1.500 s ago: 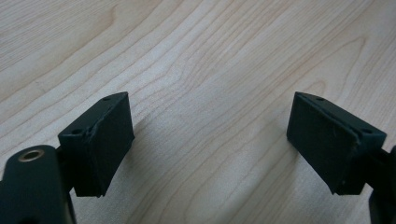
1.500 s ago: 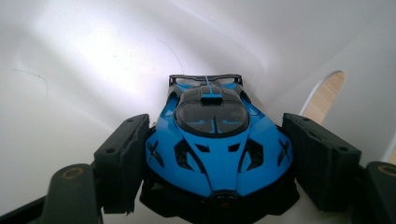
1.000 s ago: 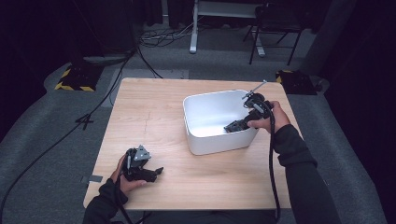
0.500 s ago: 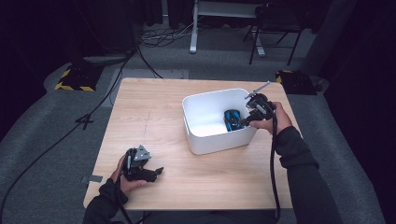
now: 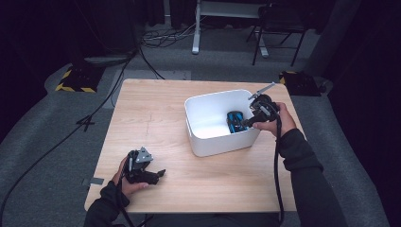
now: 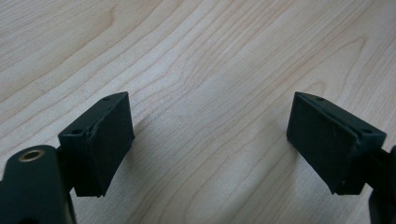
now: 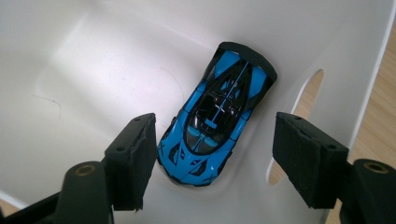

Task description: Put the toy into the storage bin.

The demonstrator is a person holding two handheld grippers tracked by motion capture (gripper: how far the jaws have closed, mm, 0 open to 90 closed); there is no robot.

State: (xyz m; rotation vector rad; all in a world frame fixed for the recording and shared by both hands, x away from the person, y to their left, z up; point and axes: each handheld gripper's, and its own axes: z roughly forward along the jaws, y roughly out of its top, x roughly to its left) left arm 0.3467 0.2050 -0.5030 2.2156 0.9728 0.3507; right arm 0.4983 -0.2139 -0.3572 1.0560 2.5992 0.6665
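Note:
A blue and black toy car (image 5: 234,122) lies on the floor of a white plastic bin (image 5: 208,142), near its right wall. My right gripper (image 5: 246,124) reaches over the bin's right rim and points down at the car. In the right gripper view the car (image 7: 217,116) sits between and below the jaws of my right gripper (image 7: 215,135), which have just been opening; the pads do not press on it. My left gripper (image 5: 158,174) rests on the wooden table (image 5: 156,109) at the front left. It is open (image 6: 208,121) with bare wood between its pads.
The bin wall (image 7: 93,70) has a handle slot (image 7: 303,102) just right of the car. Cables, a chair and a desk leg stand on the grey floor beyond the table's far edge.
A second ago the right gripper reached deeper into the bin and hid the car. It has since drawn back toward the rim, and the car lies in plain sight. The left hand has kept still.

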